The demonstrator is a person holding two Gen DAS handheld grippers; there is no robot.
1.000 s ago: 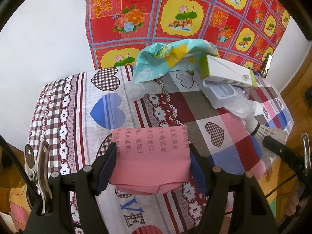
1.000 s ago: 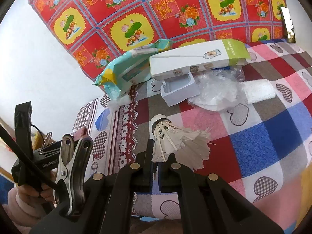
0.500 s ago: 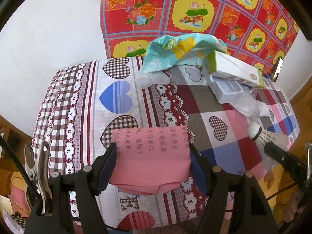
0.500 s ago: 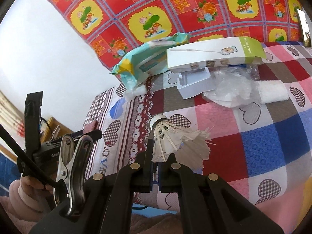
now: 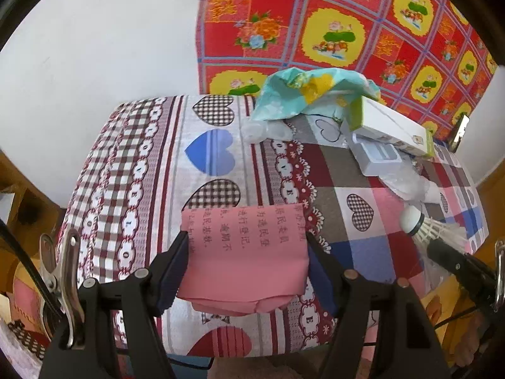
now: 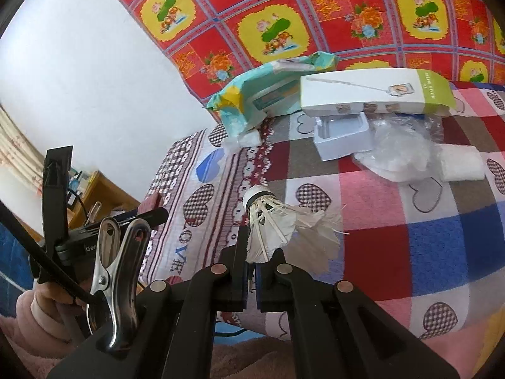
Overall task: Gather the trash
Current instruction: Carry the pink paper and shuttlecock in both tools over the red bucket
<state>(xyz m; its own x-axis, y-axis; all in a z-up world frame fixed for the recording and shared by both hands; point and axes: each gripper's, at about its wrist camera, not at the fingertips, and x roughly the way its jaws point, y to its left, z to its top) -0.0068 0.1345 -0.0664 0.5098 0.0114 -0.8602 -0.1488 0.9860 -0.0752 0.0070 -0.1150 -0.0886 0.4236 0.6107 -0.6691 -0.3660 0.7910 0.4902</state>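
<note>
Over the table's [image 5: 132,170] near-left edge, the left gripper [image 5: 246,271] is clamped on a folded pink paper [image 5: 246,252]. The checked left half lies bare. The right gripper [image 6: 252,268] pinches a shuttlecock [image 6: 274,221] above the near edge; 2 boxes [image 6: 372,94] and wrappers [image 6: 271,91] crowd the far-right corner.

Both grippers, pink paper [image 5: 244,252] and shuttlecock [image 6: 274,224] gripped, have drawn back from the table [image 5: 151,170]

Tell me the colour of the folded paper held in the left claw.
Pink, with dark printed characters; the folded paper sheet shows best in the left wrist view.
</note>
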